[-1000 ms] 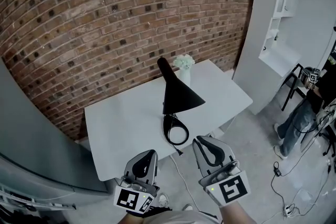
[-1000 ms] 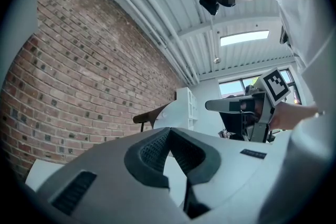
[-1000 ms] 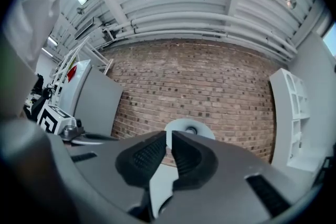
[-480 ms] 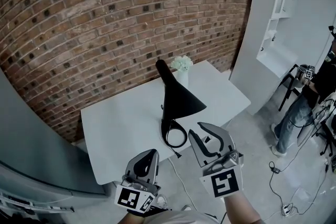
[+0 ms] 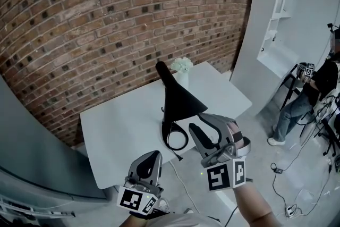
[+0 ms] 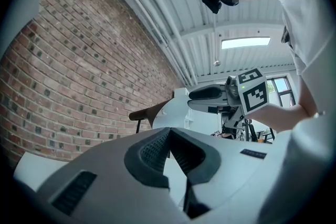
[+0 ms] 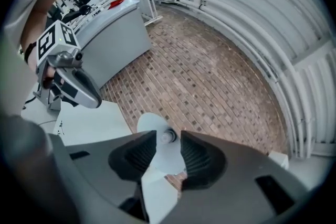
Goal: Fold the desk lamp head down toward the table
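The right gripper (image 5: 204,126) is being rolled toward the lamp head (image 5: 179,99), raised above the table (image 5: 114,125), its jaws just being spread with nothing pinched: a grasp is seemingly being readied. The left gripper (image 5: 149,159) is being held pressed together.

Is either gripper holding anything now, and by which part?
Nothing is held. The left gripper is shut and empty; the right gripper has just been opening its jaws, nothing between them; the lamp head lies beyond.
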Demonstrator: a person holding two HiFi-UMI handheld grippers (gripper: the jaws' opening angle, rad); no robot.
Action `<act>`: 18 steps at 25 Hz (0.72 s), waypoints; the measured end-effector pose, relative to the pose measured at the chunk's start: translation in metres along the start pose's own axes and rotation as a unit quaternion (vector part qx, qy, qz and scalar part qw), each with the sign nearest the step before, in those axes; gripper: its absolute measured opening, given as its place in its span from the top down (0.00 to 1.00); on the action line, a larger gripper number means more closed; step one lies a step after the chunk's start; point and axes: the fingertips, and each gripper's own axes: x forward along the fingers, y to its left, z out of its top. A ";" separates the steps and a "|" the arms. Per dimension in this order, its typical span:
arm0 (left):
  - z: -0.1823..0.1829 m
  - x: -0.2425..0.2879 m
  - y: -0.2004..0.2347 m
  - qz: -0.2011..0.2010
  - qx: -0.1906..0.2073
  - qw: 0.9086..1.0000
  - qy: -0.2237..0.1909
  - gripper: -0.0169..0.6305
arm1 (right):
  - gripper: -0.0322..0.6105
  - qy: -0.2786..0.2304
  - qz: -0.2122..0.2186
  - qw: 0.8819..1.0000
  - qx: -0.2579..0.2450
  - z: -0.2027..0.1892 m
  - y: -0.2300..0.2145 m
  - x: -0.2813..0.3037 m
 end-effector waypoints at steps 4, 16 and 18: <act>0.000 0.000 0.003 0.000 -0.001 1.000 -0.001 0.96 | 0.72 0.003 0.000 1.000 -0.018 0.000 0.000 0.001; -0.001 -0.001 0.005 -0.001 -0.004 1.000 0.000 0.96 | 0.65 0.013 0.003 0.999 -0.051 -0.004 -0.002 0.024; 0.001 -0.002 0.009 0.004 -0.004 1.000 -0.001 0.96 | 0.65 0.012 0.006 0.998 -0.059 -0.002 -0.002 0.028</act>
